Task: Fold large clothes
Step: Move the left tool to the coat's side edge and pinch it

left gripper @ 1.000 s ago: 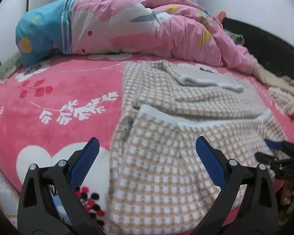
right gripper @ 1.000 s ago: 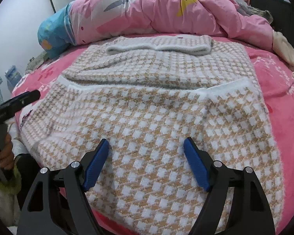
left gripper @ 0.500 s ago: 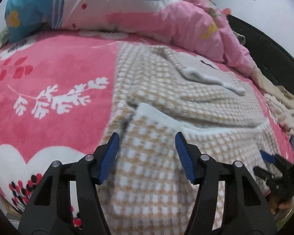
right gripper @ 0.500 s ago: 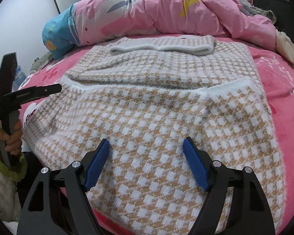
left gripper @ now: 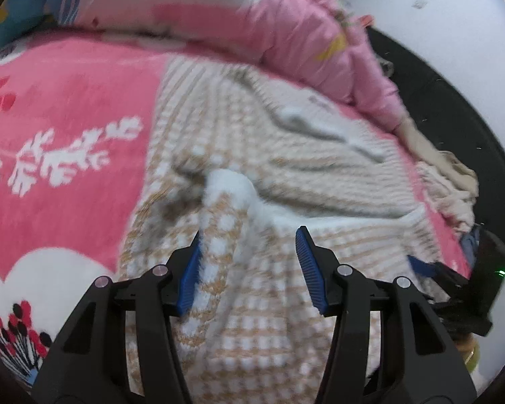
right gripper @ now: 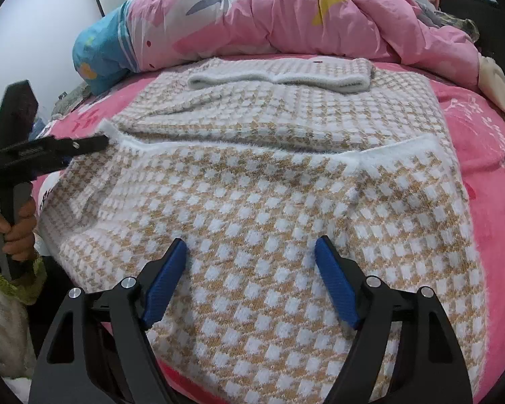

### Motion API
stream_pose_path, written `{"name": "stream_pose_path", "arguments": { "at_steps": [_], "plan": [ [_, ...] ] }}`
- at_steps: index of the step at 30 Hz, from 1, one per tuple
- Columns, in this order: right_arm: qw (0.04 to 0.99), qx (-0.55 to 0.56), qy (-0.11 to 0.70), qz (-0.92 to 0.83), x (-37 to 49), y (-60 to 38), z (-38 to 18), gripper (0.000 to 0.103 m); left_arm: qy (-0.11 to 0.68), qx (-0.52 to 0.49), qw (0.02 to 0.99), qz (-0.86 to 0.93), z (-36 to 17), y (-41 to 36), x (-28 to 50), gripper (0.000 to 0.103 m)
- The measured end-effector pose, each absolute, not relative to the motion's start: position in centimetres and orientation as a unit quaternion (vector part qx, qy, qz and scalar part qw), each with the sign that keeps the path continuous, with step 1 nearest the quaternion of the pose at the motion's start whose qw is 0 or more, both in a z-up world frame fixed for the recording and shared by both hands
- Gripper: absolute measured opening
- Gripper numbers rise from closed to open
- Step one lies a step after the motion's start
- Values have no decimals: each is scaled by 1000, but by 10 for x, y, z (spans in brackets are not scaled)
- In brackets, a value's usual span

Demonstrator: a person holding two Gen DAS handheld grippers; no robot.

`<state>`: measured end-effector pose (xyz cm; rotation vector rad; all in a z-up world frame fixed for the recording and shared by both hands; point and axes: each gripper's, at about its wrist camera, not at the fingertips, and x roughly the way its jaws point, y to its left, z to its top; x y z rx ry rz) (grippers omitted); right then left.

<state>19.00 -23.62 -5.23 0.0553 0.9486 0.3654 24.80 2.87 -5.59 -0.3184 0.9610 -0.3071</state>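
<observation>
On the bed (right gripper: 488,155), I am partway into a fold of a large checked sweater (right gripper: 286,202), and the step in hand is taking hold of its near-left corner. My left tool (left gripper: 249,262) has just been closing, with a bunched ridge of the white-edged hem (left gripper: 229,185) standing between its blue pads; the left pad (left gripper: 190,276) touches the knit, the other stands clear of it, so the grip is not yet made. My right tool (right gripper: 252,282) hovers wide open over the near middle of the sweater, holding nothing. As I judge it, the next move calls for the left tool to finish its pinch on that hem, and the right to take the matching corner at the far side, so both lift together.

The sweater is a fuzzy tan-and-white knit, lying flat across the pink bed cover, its lower half already doubled up over the upper, white collar (right gripper: 279,79) toward the heaped pink quilt (right gripper: 303,17). It looks soft, thick and likely to slip.
</observation>
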Motion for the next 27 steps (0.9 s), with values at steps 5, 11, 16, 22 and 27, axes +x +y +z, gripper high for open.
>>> {"name": "stream_pose_path", "arguments": {
  "at_steps": [5,11,16,22,27],
  "plan": [
    [872,28,457,172,191,-236,-53,77,469,-163,858,-130,-61,32,250,45],
    [869,29,463,172,192,-236,-53,79,461,-132,867,-139,-53,22,240,45],
    [872,29,460,166,192,-235,-54,80,474,-96,870,-96,-60,17,242,43],
    [870,31,467,154,190,-234,-52,81,469,-20,882,-51,-62,-7,239,42],
    [874,41,461,149,183,-241,-39,81,460,4,888,-26,-59,-15,234,34]
  ]
}}
